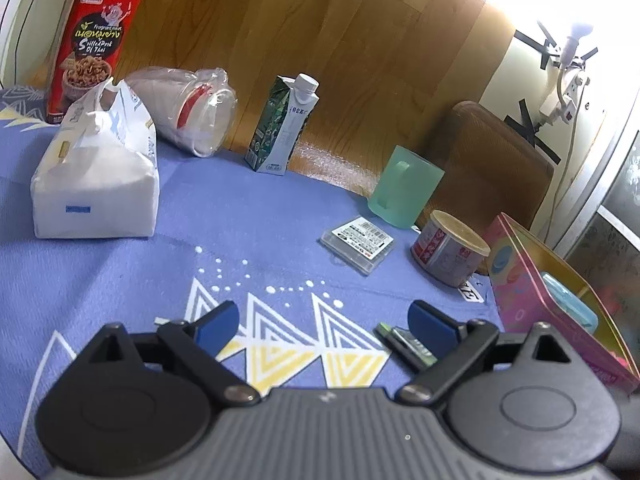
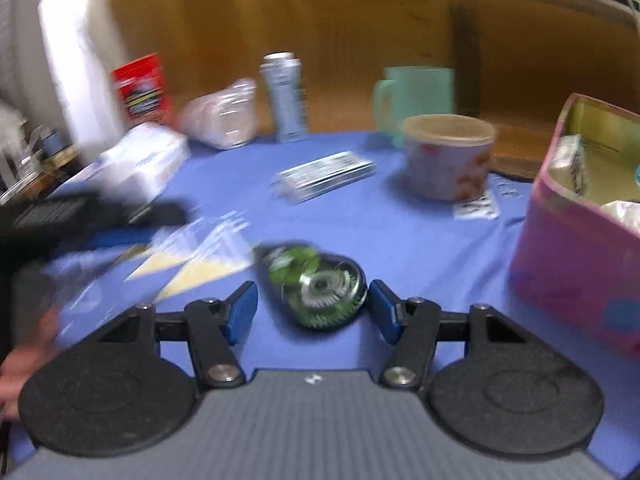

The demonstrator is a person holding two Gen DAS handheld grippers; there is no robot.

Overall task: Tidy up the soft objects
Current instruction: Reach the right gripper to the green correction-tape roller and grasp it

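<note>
Pink box (image 2: 560, 248): small packets inside. Left of it, green disc (image 2: 320, 288) lies flat between my right tool (image 2: 314, 308), unpressed; left tool (image 1: 322, 320) wide.

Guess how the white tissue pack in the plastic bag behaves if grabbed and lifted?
The tissue pack looks soft and boxy, so it would probably squash under a squeeze yet sit stable without rolling. Its loose plastic wrap, knotted on top, may slip or stretch first if grabbed there. Likely light for its bulk.
</note>
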